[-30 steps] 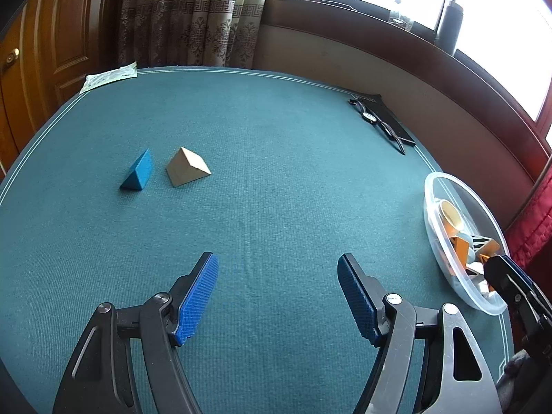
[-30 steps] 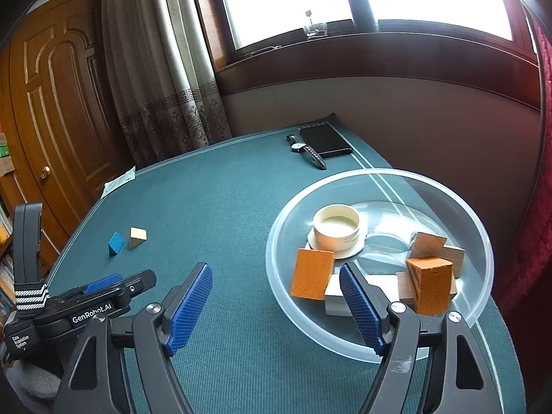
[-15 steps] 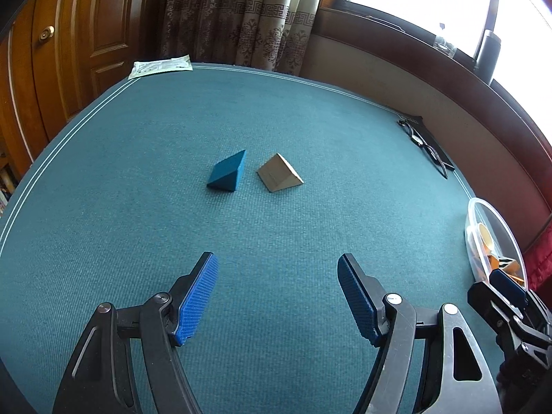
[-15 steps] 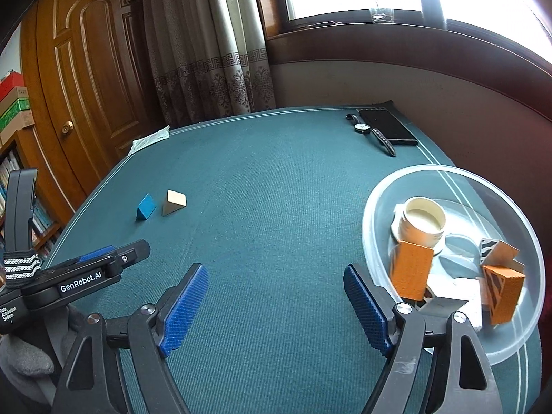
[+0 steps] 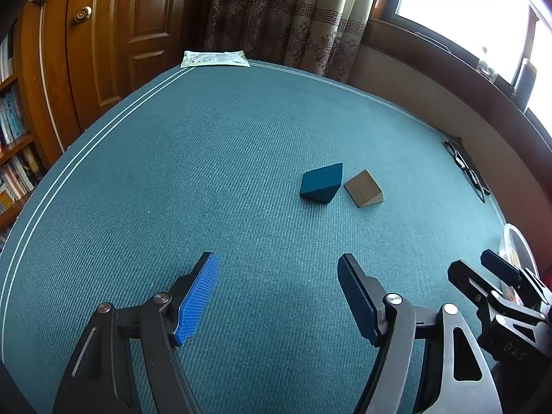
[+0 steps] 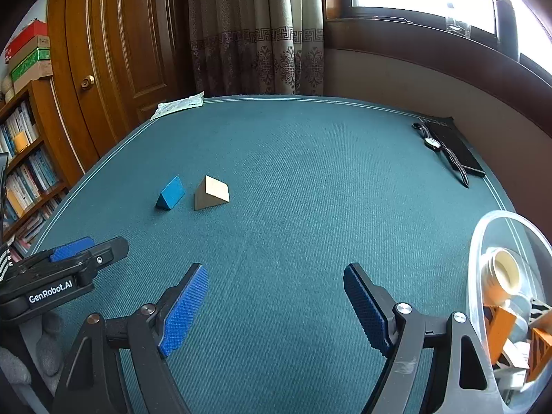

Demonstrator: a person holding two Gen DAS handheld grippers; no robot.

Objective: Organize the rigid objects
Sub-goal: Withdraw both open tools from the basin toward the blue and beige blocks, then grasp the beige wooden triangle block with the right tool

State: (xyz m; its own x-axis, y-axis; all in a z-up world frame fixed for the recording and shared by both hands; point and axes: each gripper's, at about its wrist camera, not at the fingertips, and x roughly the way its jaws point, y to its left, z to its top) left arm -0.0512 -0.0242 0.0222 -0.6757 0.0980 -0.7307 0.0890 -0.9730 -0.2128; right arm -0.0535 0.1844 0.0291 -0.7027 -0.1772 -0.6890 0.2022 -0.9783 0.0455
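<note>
Nearby, blue wedge (image 5: 322,183) beside tan wedge (image 5: 364,193)

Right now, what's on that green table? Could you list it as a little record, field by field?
surface: green felt table
loose blocks: blue wedge and tan wedge, side by side, apart
bowl: clear bowl at the right edge, holding a cream cup and orange blocks
far right corner: wristwatch on a black case
far left corner: paper sheet
left gripper: open, nothing between its fingers
right gripper: open, nothing between its fingers
</note>
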